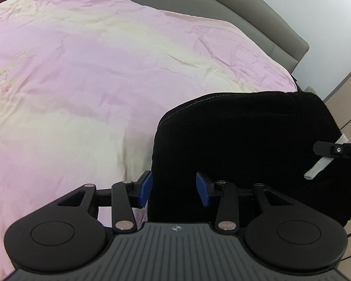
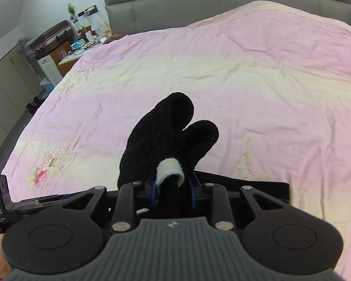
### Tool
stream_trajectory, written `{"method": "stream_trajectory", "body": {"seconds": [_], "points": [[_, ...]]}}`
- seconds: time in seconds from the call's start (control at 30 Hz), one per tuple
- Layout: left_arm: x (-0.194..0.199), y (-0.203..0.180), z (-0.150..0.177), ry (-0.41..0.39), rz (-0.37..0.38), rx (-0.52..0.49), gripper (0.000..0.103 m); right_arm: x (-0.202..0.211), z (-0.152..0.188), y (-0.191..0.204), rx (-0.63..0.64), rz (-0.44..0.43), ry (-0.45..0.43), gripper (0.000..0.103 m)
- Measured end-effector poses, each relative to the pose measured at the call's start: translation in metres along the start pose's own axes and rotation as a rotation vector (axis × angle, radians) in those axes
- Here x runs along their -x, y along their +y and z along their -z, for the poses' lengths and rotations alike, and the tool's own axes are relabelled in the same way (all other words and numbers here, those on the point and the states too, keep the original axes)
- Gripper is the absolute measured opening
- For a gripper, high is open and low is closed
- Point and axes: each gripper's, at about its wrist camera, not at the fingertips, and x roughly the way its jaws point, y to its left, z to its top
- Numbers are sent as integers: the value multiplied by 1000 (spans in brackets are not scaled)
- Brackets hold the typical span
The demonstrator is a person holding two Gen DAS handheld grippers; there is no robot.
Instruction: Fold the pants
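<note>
The pants point(image 1: 245, 145) are black and bunched, lifted over the near edge of the bed point(image 1: 82, 70), at about 4 o'clock in the left view. The right gripper point(image 2: 173, 192) has its jaws nearly together and pinches a thick roll of the cloth; a pale drawstring point(image 2: 169, 168) loops over the top of that roll. The left gripper point(image 1: 173, 192) stands about half open, with black cloth between its blue pads point(image 1: 146, 188). We cannot tell if the pads press on it, because the cloth is too dark.

To do this step well, we think both hands must hold the waistband at the same height, so that the legs hang straight before we lay them down. The left side needs a sure grip first. The drawstring should stay out of the fold.

As for containers, a blue bin point(image 2: 45, 84) stands on the floor at 9 o'clock in the right view; we cannot see what is inside. A dark suitcase point(image 2: 52, 36) rests shut above it.
</note>
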Motion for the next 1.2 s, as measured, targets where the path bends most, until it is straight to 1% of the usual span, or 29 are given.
{"method": "stream_trajectory", "body": {"seconds": [0.03, 0.13, 0.23, 0.37, 0.47, 0.6, 0.63, 0.7, 0.77, 0.8, 0.87, 0.9, 1.0, 1.03, 1.1, 1.13, 1.17, 1.2], "points": [[-5, -4, 0, 8, 6, -15, 46, 0, 3, -13, -32, 4, 6, 21], [-21, -19, 0, 33, 4, -66, 46, -9, 28, -61, -151, 5, 46, 21], [-40, -34, -1, 54, -6, -136, 46, -31, 59, -101, -246, -18, 74, 22], [-70, -48, 3, 106, -38, -228, 38, -66, 101, -129, -323, 15, 110, 23], [-91, -51, 7, 147, -40, -241, 38, -78, 118, -142, -351, 20, 105, 23], [-107, -61, 13, 178, -105, -328, 38, -83, 117, -142, -313, 35, 112, 27], [-107, -65, 13, 185, -113, -353, 39, -83, 117, -141, -296, 48, 117, 30], [-103, -70, 12, 201, -117, -399, 38, -83, 111, -136, -265, 66, 125, 34], [-92, -71, 8, 205, -98, -443, 37, -82, 107, -134, -248, 66, 144, 43], [-86, -71, 4, 200, -81, -455, 37, -79, 105, -134, -244, 59, 151, 43], [-75, -71, -3, 169, -66, -473, 37, -68, 100, -136, -231, 78, 147, 51], [-72, -73, -8, 145, -72, -479, 37, -61, 97, -136, -221, 92, 133, 53], [-64, -71, -24, 107, -79, -465, 37, -41, 84, -131, -179, 110, 81, 54], [-65, -70, -30, 94, -74, -448, 37, -36, 79, -127, -164, 104, 67, 52], [-74, -70, -38, 89, -70, -419, 35, -36, 70, -116, -111, 90, 48, 39], [-79, -71, -40, 89, -64, -413, 35, -38, 66, -109, -75, 92, 40, 29], [-85, -73, -40, 89, -60, -414, 34, -43, 62, -103, -41, 97, 40, 22], [-91, -76, -40, 90, -59, -420, 34, -50, 59, -100, -25, 100, 44, 19]]}}
